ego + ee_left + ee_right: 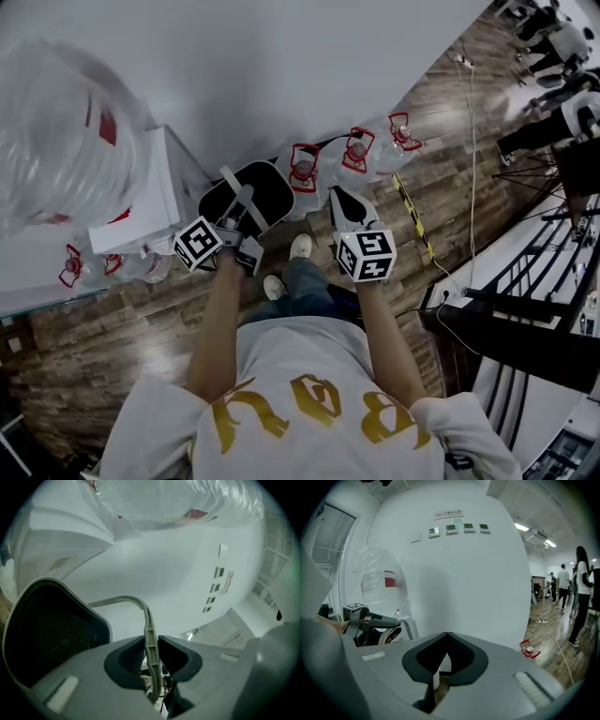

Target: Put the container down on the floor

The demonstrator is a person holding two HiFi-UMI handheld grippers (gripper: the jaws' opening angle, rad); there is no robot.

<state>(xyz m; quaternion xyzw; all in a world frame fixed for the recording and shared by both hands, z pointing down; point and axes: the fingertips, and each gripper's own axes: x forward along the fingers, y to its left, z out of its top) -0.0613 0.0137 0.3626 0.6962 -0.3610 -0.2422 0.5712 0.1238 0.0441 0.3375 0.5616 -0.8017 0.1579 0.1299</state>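
- Left gripper (246, 223) is clamping the bail handle (149, 630) of the black container (251, 190).
- The container is hanging beyond it, above the wood floor (141, 314); judged: lowering straight down.
- Right gripper (349, 212) is idling closed and empty, just right.

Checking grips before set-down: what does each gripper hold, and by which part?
The left gripper clamps the black container by its grey handle; the right gripper is shut, empty.

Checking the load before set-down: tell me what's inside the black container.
Only dark, textured inner wall shows inside the black plastic container; no contents visible. The left gripper, shut on its grey handle, covers the lower part.
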